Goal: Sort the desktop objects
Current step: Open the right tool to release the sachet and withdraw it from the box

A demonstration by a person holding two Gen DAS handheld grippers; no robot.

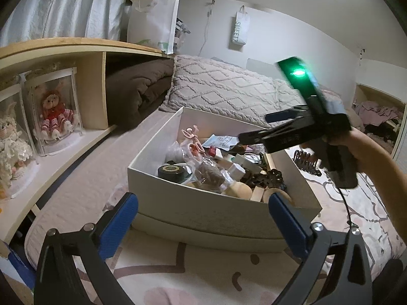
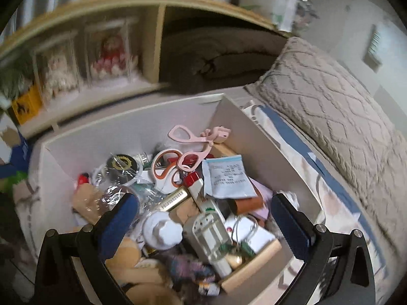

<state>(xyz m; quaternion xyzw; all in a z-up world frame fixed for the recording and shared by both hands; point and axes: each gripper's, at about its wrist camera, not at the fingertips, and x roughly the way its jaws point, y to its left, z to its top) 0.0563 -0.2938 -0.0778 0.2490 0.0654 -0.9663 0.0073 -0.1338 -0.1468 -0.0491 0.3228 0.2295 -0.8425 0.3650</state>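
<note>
Hovering with jaws apart and empty, the right tool (image 2: 203,223) hangs over the cluttered white box (image 2: 127,127) on the bed; the left tool (image 1: 203,218) waits wide beside it. The white plug adapter (image 2: 162,231) looks light, rigid, slippery: pinch its flat sides.

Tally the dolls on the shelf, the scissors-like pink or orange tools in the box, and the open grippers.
Dolls in clear cases: 2 (white doll, red doll)
Scissors-like tools: 2 (pink tool, orange scissors)
Open grippers: 2 (left gripper, right gripper)
Total: 6
</note>
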